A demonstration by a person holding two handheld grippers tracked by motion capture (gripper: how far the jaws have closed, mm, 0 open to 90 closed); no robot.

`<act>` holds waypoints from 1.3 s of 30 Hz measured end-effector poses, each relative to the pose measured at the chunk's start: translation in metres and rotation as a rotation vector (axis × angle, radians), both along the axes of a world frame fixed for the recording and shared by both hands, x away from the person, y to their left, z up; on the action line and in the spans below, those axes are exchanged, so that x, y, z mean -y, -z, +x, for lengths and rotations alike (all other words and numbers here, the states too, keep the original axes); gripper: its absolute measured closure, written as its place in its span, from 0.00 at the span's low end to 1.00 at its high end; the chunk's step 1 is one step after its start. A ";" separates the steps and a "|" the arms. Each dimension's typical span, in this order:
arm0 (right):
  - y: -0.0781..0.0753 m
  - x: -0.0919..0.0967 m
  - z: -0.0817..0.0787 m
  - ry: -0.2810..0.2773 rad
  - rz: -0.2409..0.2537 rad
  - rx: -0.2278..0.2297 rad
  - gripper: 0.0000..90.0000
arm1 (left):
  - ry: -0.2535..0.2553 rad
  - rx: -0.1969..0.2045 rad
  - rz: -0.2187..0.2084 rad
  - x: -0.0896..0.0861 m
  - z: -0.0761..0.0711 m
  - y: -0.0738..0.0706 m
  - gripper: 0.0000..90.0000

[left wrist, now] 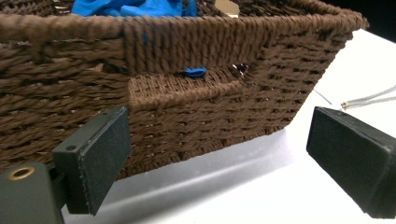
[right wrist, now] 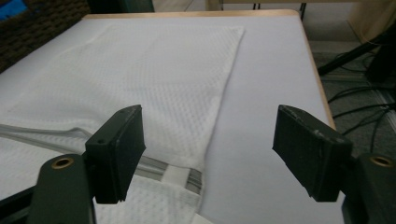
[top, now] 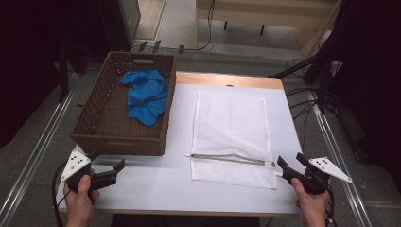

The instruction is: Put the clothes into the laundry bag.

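- No readable text, label, brand, number or sign anywhere in the three views.
- Wicker basket [top: 94,123], blue cloth [top: 145,94], white mesh bag [top: 231,127]: all unmarked.
- Surface [top: 156,184]: plain, no markings.

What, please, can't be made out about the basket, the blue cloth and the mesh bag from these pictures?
- Blue cloth: what kind of item it is; it lies crumpled in the high view, and the basket wall hides most of it in the left gripper view.
- Mesh bag: whether anything is inside; it lies flat. Its near left part is cut off in the right gripper view.
- Zip: its slider is too small to find.
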State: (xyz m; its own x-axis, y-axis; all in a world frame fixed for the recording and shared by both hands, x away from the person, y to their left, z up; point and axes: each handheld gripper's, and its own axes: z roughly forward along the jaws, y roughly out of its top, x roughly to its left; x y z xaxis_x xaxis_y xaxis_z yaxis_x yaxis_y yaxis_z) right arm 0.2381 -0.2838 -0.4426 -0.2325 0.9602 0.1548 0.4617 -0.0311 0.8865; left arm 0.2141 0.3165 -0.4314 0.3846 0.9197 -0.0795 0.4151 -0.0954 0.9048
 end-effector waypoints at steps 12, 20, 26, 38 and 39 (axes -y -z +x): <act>0.001 -0.053 0.008 -0.172 -0.077 0.012 0.77 | 0.019 -0.004 0.000 0.004 -0.002 0.001 0.08; 0.012 -0.080 0.024 -0.311 -0.051 -0.074 0.75 | 0.025 -0.016 -0.003 0.005 -0.001 0.005 0.08; 0.021 -0.095 0.030 -0.314 -0.131 -0.088 0.78 | 0.028 -0.031 0.014 0.008 0.000 0.007 0.08; 0.029 -0.120 0.059 -0.346 -0.191 -0.227 0.83 | 0.023 -0.041 -0.013 0.008 -0.001 0.008 0.08; 0.029 -0.120 0.059 -0.346 -0.191 -0.227 0.83 | 0.022 -0.044 -0.014 0.007 -0.001 0.008 0.08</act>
